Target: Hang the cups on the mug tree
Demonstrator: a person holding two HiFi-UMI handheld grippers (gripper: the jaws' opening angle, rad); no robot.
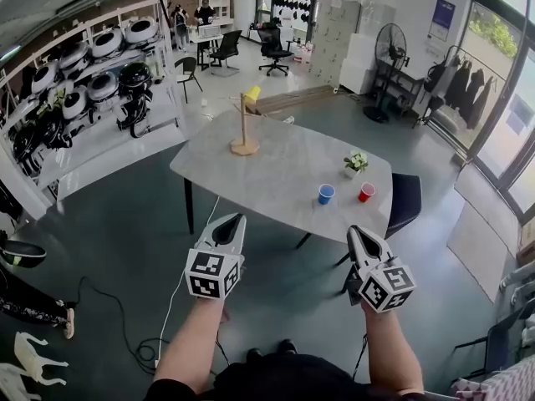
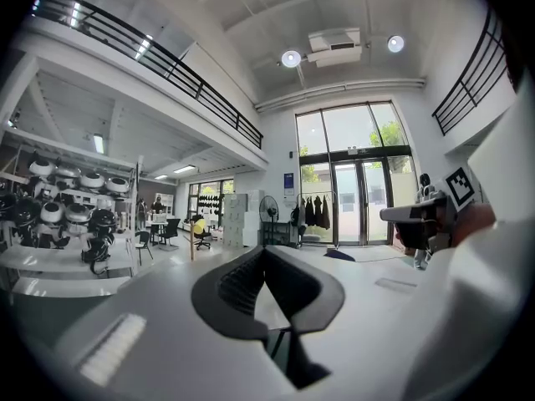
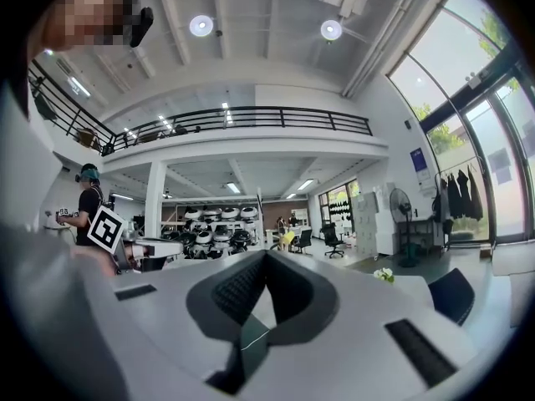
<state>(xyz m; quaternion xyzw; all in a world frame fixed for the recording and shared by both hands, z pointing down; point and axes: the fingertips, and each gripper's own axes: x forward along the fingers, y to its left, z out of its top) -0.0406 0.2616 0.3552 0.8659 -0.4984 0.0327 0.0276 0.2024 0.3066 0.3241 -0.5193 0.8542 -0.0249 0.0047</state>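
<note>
The grey table [image 1: 276, 170] stands ahead, well clear of the person. Near its far left edge rises the wooden mug tree [image 1: 244, 132], with a yellow cup [image 1: 252, 93] already hanging at its top. Closer in, both tools are held level over the floor, short of the table. The left gripper [image 1: 232, 220] is clenched on nothing, and the right gripper [image 1: 356, 232] is clamped tight too, also empty. At the table's near right, the blue cup [image 1: 326, 194] and red cup [image 1: 366, 192] stand upright near each other, with a small potted plant [image 1: 354, 164] just behind them.
</note>
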